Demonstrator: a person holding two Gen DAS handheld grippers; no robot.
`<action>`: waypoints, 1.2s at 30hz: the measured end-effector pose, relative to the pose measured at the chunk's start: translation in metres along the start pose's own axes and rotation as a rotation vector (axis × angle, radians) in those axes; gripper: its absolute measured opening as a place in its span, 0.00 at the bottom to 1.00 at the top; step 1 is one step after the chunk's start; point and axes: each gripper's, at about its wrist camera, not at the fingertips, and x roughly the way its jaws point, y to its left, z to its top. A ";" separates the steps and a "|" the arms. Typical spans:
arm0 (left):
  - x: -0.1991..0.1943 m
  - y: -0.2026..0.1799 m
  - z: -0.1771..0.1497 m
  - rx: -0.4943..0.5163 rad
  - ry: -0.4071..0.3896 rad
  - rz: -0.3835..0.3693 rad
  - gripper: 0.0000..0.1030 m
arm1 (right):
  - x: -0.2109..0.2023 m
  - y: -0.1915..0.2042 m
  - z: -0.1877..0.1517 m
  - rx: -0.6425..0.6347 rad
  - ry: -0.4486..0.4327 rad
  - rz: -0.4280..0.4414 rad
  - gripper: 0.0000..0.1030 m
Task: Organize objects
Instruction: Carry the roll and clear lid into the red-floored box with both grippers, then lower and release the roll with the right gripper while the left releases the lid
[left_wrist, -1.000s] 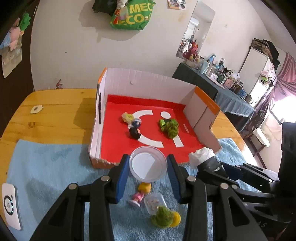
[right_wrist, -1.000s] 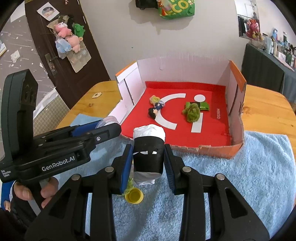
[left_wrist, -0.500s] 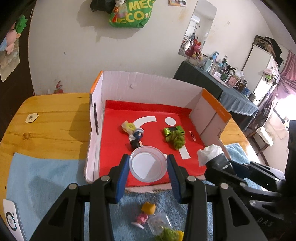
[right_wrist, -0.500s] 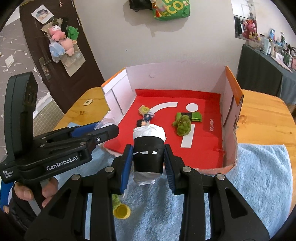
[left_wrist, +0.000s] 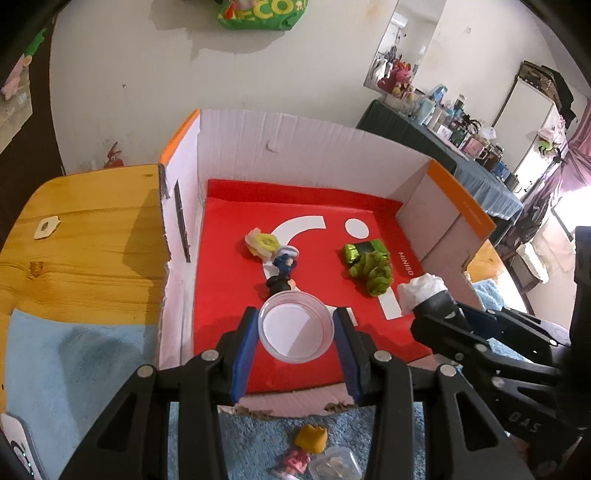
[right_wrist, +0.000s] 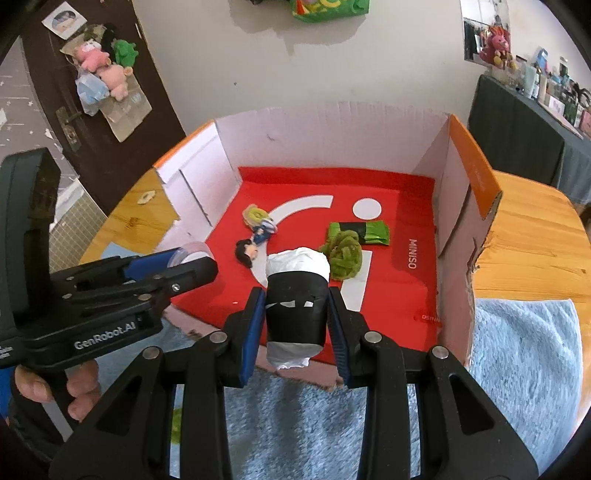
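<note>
Left hand-held gripper: clenched on a clear round lid, one blue pad on each side of its rim.
Lid facing: its open face looks back up toward the left wrist camera; being round, it has no long axis.
Lid place: between the pads at their tips, held over the near part of the red floor of the cardboard box.
Right hand-held gripper: clenched on a black cup stuffed with white paper.
Cup axis: long axis runs along the fingers, its paper-filled mouth pointing away from the camera toward the box.
Cup place: between the pads, over the box's near edge.
Inside the box: a small doll figure, a yellow-green ring toy, a green fuzzy toy.
Outside the box: blue towel on the wooden desk; a pink figure lies on it near the left gripper.
</note>
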 end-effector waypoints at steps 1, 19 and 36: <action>0.003 0.001 0.000 -0.003 0.008 -0.001 0.42 | 0.004 -0.001 0.000 0.000 0.013 -0.003 0.31; 0.029 0.005 -0.007 0.000 0.071 0.009 0.42 | 0.043 -0.017 -0.004 0.021 0.114 0.006 0.31; 0.043 -0.003 -0.001 -0.021 0.097 0.005 0.42 | 0.045 -0.028 -0.001 0.009 0.131 -0.004 0.31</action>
